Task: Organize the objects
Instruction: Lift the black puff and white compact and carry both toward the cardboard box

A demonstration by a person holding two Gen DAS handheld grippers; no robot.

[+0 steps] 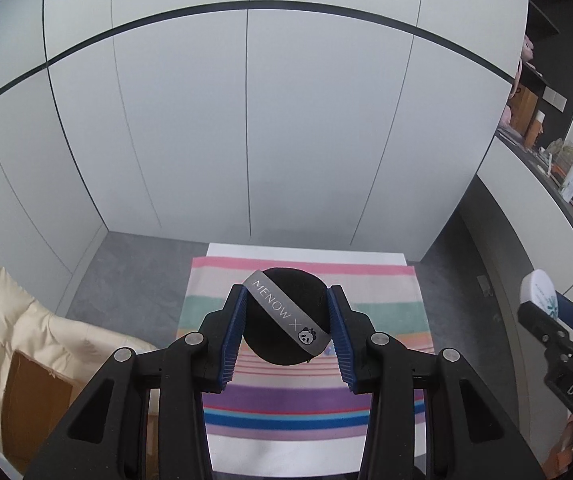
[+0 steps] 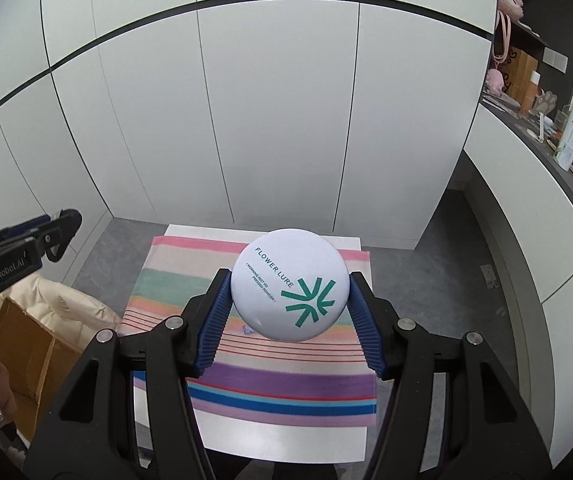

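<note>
My left gripper (image 1: 288,302) is shut on a round black powder puff (image 1: 270,344) with a grey ribbon band across it, held well above the striped cloth (image 1: 382,308). My right gripper (image 2: 290,284) is shut on a round white powder compact (image 2: 290,284) with a green star-shaped logo and dark lettering, also held above the striped cloth (image 2: 158,288). The white compact (image 1: 536,290) in the right gripper shows at the right edge of the left wrist view. The left gripper (image 2: 62,236) shows at the left edge of the right wrist view; the puff is hidden there.
The striped cloth lies on a small white table (image 2: 246,436) on a grey floor (image 1: 134,272), before white cabinet doors (image 1: 246,120). A cardboard box (image 2: 26,352) with a cream padded cloth (image 1: 2,312) stands at the left. A counter (image 2: 542,148) with bottles runs along the right.
</note>
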